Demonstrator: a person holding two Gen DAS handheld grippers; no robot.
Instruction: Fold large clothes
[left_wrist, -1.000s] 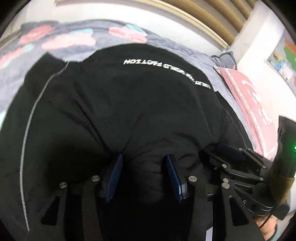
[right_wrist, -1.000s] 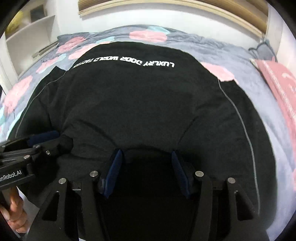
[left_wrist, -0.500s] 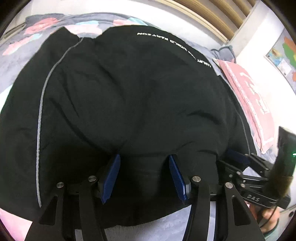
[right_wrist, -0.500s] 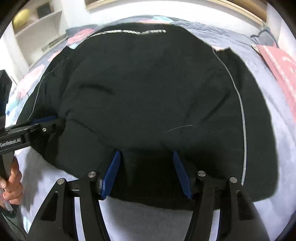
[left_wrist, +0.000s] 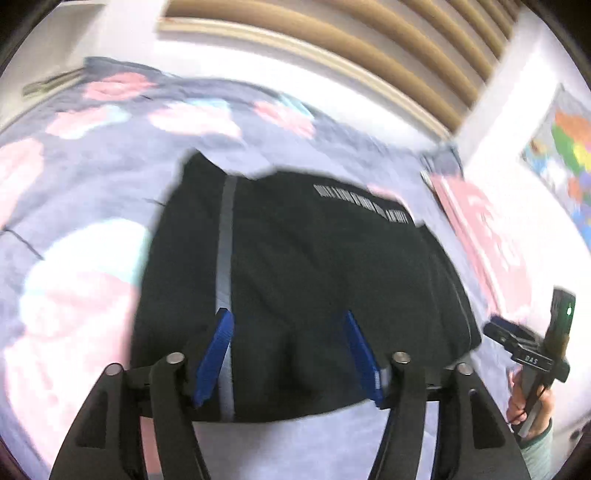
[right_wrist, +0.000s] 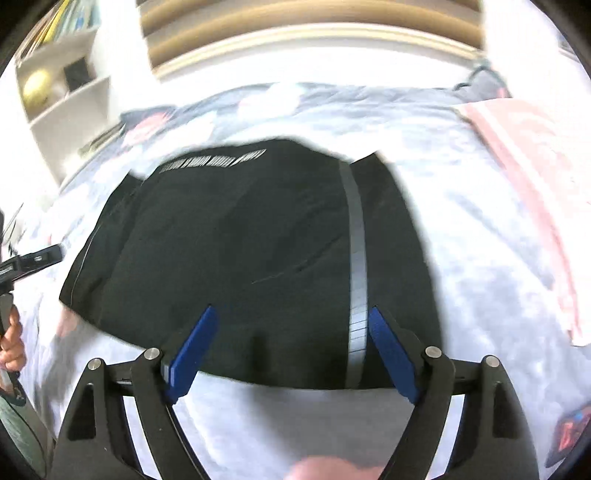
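- Where both grippers a second ago were buried in the cloth, the left gripper (left_wrist: 288, 354) and right gripper (right_wrist: 288, 347) are now seen drawn back, jaws spread wide and nothing held between the blue pads (left_wrist: 216, 354).
- The black garment (left_wrist: 314, 280) has been laid folded on the floral bedspread (left_wrist: 74, 184), its near edge just beneath the fingertips; contact cannot be confirmed, owing to blur.
- The printed lettering (right_wrist: 212, 162) is found at the far edge.
- One fold is judged complete, with further folding probably outstanding.
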